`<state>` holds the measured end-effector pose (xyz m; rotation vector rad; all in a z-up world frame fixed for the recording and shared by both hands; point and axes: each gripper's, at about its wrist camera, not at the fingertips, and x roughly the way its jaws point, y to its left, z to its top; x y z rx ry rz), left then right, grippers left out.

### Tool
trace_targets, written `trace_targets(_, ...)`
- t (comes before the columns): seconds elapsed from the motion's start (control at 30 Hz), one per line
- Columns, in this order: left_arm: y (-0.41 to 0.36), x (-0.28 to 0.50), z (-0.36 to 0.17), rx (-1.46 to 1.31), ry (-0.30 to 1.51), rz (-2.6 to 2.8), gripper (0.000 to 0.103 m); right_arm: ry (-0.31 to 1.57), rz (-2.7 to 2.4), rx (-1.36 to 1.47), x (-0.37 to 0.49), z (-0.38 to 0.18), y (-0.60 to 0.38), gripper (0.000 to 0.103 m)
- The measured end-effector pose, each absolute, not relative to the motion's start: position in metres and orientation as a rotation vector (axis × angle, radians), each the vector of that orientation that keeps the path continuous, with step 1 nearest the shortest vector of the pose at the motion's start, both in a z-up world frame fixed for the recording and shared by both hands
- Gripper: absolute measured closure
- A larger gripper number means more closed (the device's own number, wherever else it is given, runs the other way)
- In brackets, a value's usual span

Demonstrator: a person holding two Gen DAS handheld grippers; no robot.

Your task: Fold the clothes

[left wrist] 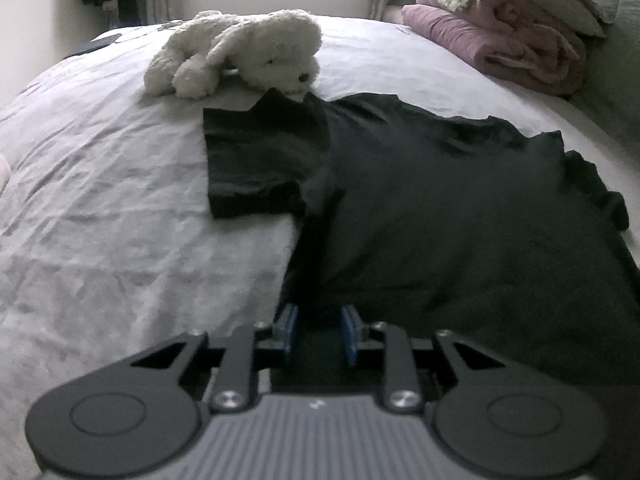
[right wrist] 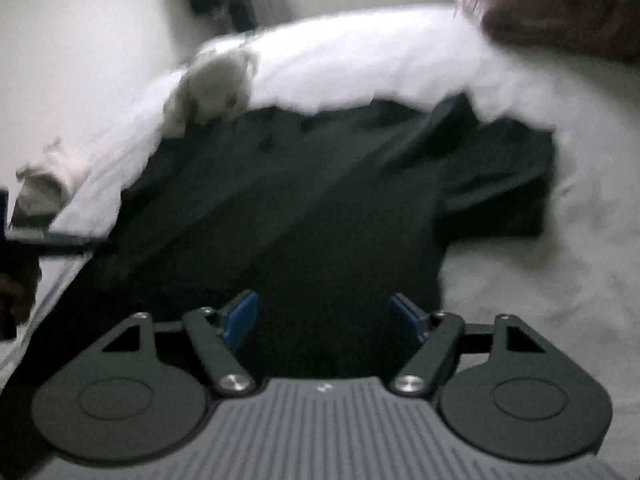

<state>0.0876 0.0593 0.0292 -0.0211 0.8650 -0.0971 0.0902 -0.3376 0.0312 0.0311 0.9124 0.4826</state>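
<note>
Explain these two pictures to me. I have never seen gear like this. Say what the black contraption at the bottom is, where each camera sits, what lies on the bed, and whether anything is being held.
Each picture comes from a camera mounted on a hand-held gripper, looking forward along its two blue-padded fingers. A person holds one in each hand.

The sharper view shows the left gripper, its pads close together at the near edge of a black T-shirt; whether they pinch cloth I cannot tell. The blurred view shows the right gripper, jaws wide apart above the shirt, holding nothing.

The shirt lies spread on a white bedsheet. Behind it lie a white plush dog and folded pink blankets.
</note>
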Motion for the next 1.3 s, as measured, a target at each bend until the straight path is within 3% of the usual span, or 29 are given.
trace_targets(0.27, 0.077, 0.09, 0.032, -0.06, 0.876, -0.056, 0.086, 0.954, 0.397, -0.087, 0.084, 0.022, -0.345, 0.036)
trace_targets(0.53, 0.09, 0.095, 0.031, -0.075, 0.882, -0.027, 0.085, 0.962, 0.291, -0.153, 0.086, 0.024, -0.346, 0.033)
trace_targets(0.7, 0.096, 0.095, 0.035, -0.117, 0.879, -0.016, 0.085, 0.928, 0.247, 0.045, 0.092, 0.034, -0.383, 0.033)
trace_targets(0.87, 0.099, 0.095, 0.036, -0.174, 0.85, -0.024, 0.076, 0.861, 0.159, 0.273, 0.106, 0.038, -0.408, 0.033)
trace_targets(1.1, 0.086, 0.095, 0.03, -0.113, 0.856, -0.044, 0.076, 0.816, 0.044, 0.56, 0.136, 0.02, -0.427, 0.033)
trace_targets(1.17, 0.084, 0.095, 0.03, -0.096, 0.855, -0.044, 0.076, 0.797, 0.02, 0.573, 0.143, 0.018, -0.424, 0.039)
trace_targets(1.23, 0.084, 0.095, 0.029, -0.089, 0.854, -0.046, 0.076, 0.782, 0.014, 0.586, 0.15, 0.018, -0.423, 0.06)
trace_targets(1.3, 0.084, 0.094, 0.028, -0.082, 0.854, -0.047, 0.076, 0.775, 0.01, 0.578, 0.153, 0.013, -0.421, 0.064)
